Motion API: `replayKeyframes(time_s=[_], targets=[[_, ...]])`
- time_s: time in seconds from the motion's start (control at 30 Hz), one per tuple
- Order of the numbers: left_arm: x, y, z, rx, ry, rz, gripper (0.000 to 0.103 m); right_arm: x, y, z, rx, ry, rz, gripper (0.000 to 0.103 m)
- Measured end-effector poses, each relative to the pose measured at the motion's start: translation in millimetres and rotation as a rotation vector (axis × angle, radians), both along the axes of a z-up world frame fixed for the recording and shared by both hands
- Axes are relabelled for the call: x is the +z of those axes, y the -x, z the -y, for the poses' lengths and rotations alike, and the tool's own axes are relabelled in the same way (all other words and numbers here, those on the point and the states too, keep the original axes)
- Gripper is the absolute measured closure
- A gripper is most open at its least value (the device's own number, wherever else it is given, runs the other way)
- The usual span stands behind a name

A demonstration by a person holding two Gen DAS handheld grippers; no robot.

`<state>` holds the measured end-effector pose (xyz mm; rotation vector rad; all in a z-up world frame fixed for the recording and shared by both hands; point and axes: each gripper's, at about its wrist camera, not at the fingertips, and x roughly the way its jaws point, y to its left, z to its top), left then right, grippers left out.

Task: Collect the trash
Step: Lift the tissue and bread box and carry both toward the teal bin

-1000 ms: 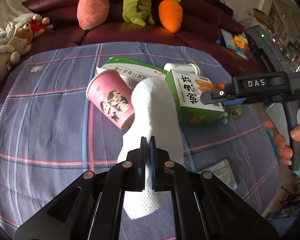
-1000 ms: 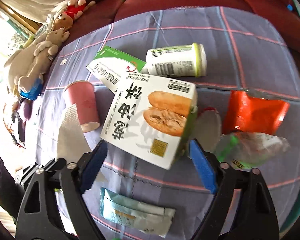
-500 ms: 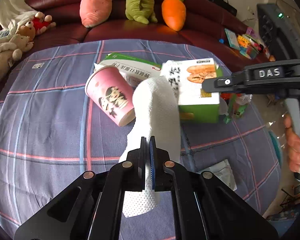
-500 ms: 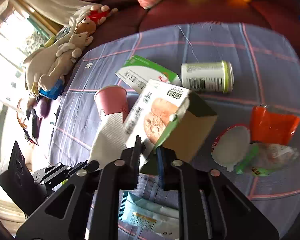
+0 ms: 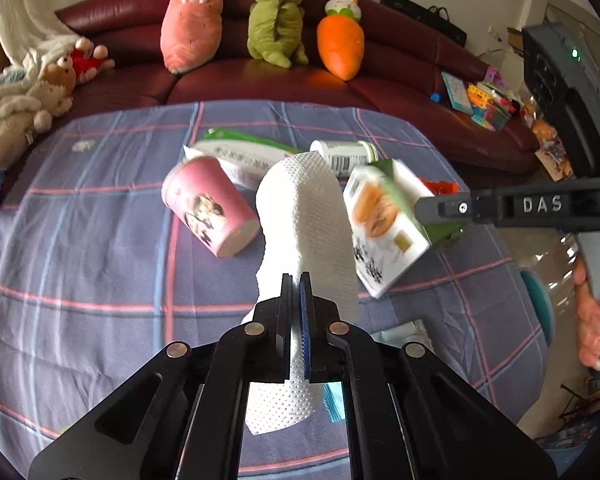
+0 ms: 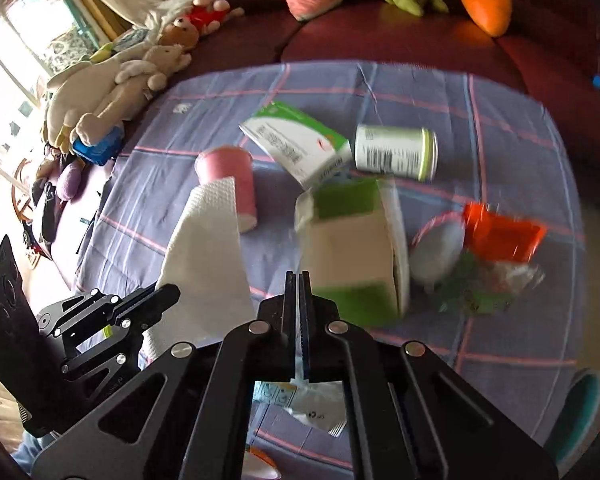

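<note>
Both tools are loaded, so the step in hand is judged to be the carry-off phase of trash collection.

Left gripper [image 5: 296, 280]: jaws clenched on a white paper towel [image 5: 306, 216], which stands up in an arch above the fingers and hangs below them, clear of the checked tablecloth [image 5: 80, 240].

Right gripper [image 6: 301, 280]: jaws closed on the edge of a green-and-white food box [image 6: 352, 252] — the box is blurred in both views and sits tilted above the cloth, to the right of the towel. How much of the flap is gripped cannot be told.

Items not yet collected:
- pink paper cup [image 5: 210, 210], on its side, left of the towel;
- flat green-and-white carton [image 6: 296, 140], far centre;
- white can with a green lid [image 6: 396, 154], on its side, just right of the carton;
- orange wrapper [image 6: 500, 232] and a round lid [image 6: 436, 248], at the right;
- a pale sachet [image 6: 300, 404], near edge, beneath the right gripper.

No bin shows in either view. The next move calls for carrying both held items to the container and releasing over it — the box, held by an edge only, may swing or slip, so a level, steady transfer is advised.
</note>
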<state>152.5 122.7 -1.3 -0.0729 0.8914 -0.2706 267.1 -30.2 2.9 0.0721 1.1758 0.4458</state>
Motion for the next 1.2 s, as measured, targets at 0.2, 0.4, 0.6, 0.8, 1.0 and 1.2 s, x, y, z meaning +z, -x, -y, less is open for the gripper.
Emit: replayKeyframes(time_s=[0.2,0.4,0.6,0.8,1.0,1.2], targets=[[-13,-5,-1,0.009,0.002,-0.033,0.099,7,-1,16,-0.029,0.014,0.03,0.058],[-18,-13,2,-0.015,0.013,-0.037,0.099,16,1,33,-0.055,0.063,0.055,0.036],[-27,-18,10,-0.047,0.039,-0.063,0.099,6,2,68,-0.137,0.085,0.031,0.036],[-11,-19,40,-0.128,0.059,-0.039,0.099,-2,5,105,-0.213,0.096,0.01,0.035],[4,-23,80,-0.208,0.066,-0.011,0.099,-10,-1,135,-0.29,0.048,-0.012,0.035],[-16,-36,114,-0.215,-0.025,-0.038,0.099,-34,-6,143,-0.277,-0.036,-0.075,0.035]])
